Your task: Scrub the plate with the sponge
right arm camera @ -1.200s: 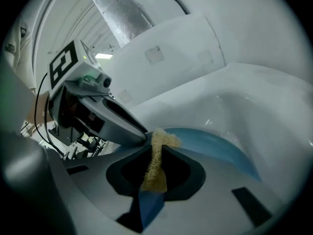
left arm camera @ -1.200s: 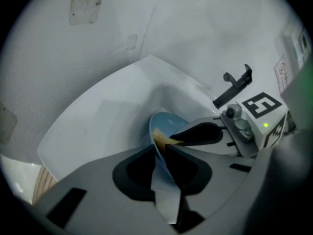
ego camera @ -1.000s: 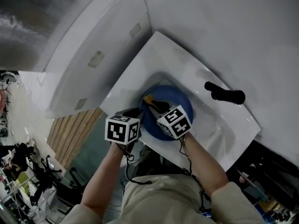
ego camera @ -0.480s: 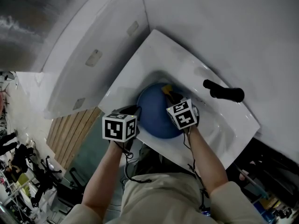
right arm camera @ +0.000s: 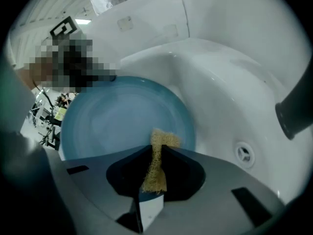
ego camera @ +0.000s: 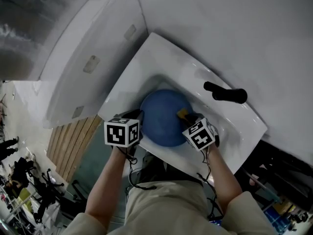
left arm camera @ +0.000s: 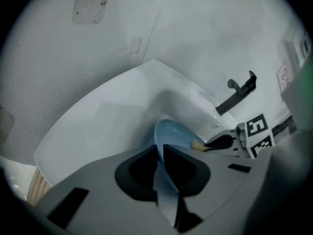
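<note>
1. Plate support: we find the blue plate (ego camera: 164, 116) in the bowl of the white sink (ego camera: 161, 58). It appears raised at an angle, with its face turned toward the right gripper (right arm camera: 157, 148).
2. Left gripper (left arm camera: 160, 148): its jaws are closing on the plate's near rim, which runs between the pads and is pinched there. We judge that this hold braces the plate so that scrubbing pressure cannot slide or spin it in the smooth basin.
3. Right gripper: its jaws are together on the yellow sponge (right arm camera: 159, 155), which is squeezed thin between them. A tuft stands proud of the tips and meets the plate at its right edge (only sponge, not jaw, should touch the glaze). We judge that holding the sponge low leaves enough of it exposed to wipe with.
4. Surroundings: a black tap (ego camera: 225, 94) sits on the sink ledge beyond the right gripper. The drain (right arm camera: 243, 153) lies in the basin just beside the plate. Wooden slats (ego camera: 73, 141) show below the sink's left side, well apart from the work.
5. Obstructions: we see nothing lying on the plate's face. The sink wall stands close behind the plate. The tap is the nearest thing a wide stroke to the right could strike.
</note>
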Demonstrator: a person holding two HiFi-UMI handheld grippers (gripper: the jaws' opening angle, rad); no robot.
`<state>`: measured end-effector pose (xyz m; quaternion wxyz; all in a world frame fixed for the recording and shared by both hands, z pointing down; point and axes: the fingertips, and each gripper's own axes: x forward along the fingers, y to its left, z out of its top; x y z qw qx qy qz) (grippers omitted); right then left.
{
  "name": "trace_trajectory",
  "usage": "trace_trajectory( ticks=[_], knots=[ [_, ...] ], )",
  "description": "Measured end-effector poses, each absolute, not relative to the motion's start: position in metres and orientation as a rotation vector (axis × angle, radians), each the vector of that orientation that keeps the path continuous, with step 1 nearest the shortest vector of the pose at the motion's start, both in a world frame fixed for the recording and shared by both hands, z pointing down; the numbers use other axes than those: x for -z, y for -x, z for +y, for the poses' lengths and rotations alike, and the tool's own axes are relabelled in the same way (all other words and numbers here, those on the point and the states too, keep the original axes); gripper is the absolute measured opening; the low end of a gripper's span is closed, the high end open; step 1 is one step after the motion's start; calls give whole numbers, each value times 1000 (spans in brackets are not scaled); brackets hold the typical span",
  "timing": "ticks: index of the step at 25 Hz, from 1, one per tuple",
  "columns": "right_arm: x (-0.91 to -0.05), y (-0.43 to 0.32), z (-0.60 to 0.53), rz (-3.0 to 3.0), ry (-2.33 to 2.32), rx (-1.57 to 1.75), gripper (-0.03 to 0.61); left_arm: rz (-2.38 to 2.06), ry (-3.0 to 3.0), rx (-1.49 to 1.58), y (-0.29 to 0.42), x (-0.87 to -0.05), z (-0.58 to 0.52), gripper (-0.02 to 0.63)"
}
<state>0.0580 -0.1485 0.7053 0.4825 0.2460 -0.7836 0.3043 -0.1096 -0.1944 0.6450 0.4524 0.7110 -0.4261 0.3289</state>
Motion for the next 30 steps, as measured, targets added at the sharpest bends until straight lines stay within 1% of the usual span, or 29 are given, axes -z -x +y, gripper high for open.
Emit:
trace_trajectory(
  ticks=[4,8,12,15,24,27,30],
  knots=[
    [-677,-35,-107,-1968,-399,-782,69,-1051,-1723,-780,109,-646,-196,43],
    [-648,13,-85,-2097,-219,-799,69,-1056,-1729,-789,109,-645,-197,43],
    [-633,65,-95,-2247,-166,-829,67,-1059,-1729,-795,110,-645,-196,46],
    [-640,82,-120,-2282,-222,-829,71,-1055,-1721,-782,111,-644,-196,46],
    [-672,91,-200,-2329,-495,-702,66,-1086,-1712,-770,124,-643,-200,44],
    [-689,75,-222,-2282,-606,-669,66,-1090,-1718,-780,125,-644,-200,44],
    [-710,41,-232,-2158,-662,-633,66,-1097,-1714,-770,125,-643,-200,44]
  ],
)
